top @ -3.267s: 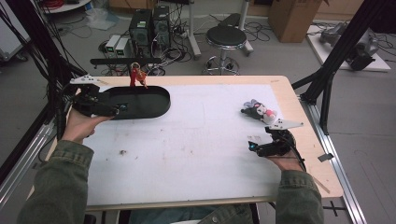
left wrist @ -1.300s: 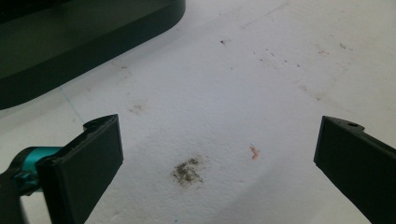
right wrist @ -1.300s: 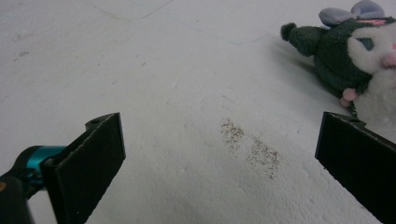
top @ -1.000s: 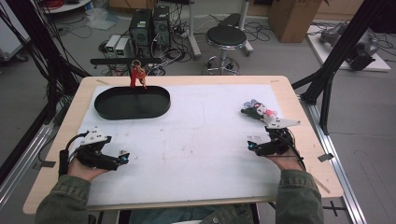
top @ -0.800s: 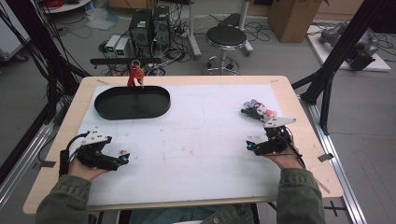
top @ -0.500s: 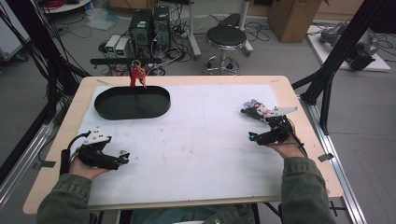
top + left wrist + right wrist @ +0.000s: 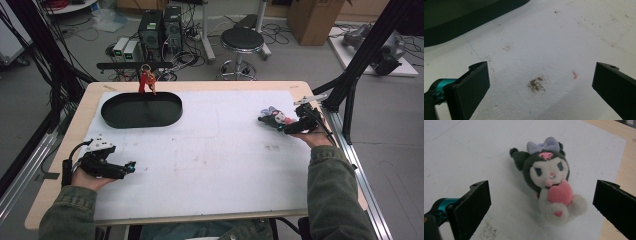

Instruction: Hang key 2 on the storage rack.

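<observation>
A: What's on the left side of the table?

B: The left gripper (image 7: 131, 168) rests low over the white mat (image 7: 215, 165) at the near left, held in the person's left hand (image 7: 86, 176). In the left gripper view its jaws stand wide apart with nothing between them, just a dark smudge (image 7: 536, 84) and a small orange fleck (image 7: 574, 75) on the mat.

A: And farther back?

B: A black oval tray (image 7: 141, 109) lies at the far left of the mat, well apart from the left gripper. A small red figure (image 7: 147, 82) stands at its far rim.

A: Where is the toy?

B: The plush doll (image 7: 274, 118), dark-hooded with a lilac bow and a pink heart at its chest, lies on its back on the mat near the right edge of the wooden table (image 7: 95, 92).

A: And the right gripper?

B: The right gripper (image 7: 286, 129) sits just beside the doll on its right. In the right gripper view its jaws are spread wide, one on either side of the plush doll (image 7: 550, 182), neither touching it.
</observation>
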Motion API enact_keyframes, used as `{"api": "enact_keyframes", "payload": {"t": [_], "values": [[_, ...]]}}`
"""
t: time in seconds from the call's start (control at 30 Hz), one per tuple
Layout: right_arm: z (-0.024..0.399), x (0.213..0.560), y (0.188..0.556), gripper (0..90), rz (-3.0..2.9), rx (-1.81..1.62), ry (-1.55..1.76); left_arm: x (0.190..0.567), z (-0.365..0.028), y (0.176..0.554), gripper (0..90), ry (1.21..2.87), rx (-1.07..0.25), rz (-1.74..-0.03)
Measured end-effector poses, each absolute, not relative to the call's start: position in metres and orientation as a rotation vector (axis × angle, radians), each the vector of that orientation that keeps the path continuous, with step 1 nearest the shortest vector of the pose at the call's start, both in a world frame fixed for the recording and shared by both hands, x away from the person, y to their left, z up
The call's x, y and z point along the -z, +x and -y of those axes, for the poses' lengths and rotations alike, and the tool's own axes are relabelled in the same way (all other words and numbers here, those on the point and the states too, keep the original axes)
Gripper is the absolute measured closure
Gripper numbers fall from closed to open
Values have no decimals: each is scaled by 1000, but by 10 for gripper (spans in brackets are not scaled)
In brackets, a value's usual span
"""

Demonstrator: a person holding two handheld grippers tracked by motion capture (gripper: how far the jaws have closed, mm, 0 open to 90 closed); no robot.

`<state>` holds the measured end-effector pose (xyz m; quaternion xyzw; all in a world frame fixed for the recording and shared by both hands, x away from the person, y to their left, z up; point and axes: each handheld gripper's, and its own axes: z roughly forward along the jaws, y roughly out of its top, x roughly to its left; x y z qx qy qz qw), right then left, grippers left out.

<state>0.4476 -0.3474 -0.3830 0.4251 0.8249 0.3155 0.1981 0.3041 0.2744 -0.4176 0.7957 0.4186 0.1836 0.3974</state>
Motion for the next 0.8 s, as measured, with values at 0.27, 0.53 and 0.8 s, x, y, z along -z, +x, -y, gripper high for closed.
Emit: {"api": "enact_keyframes", "payload": {"t": [0.27,0.53,0.8], "values": [[348,383,471,5,-2386,-812,1178,418,-277,306,17,2018,-467,-1079],[341,401,497,4,-2454,-671,1213,417,-279,304,17,2017,-481,-1089],[336,415,504,50,-2505,-595,1229,416,-278,300,17,2039,-474,-1111]]}}
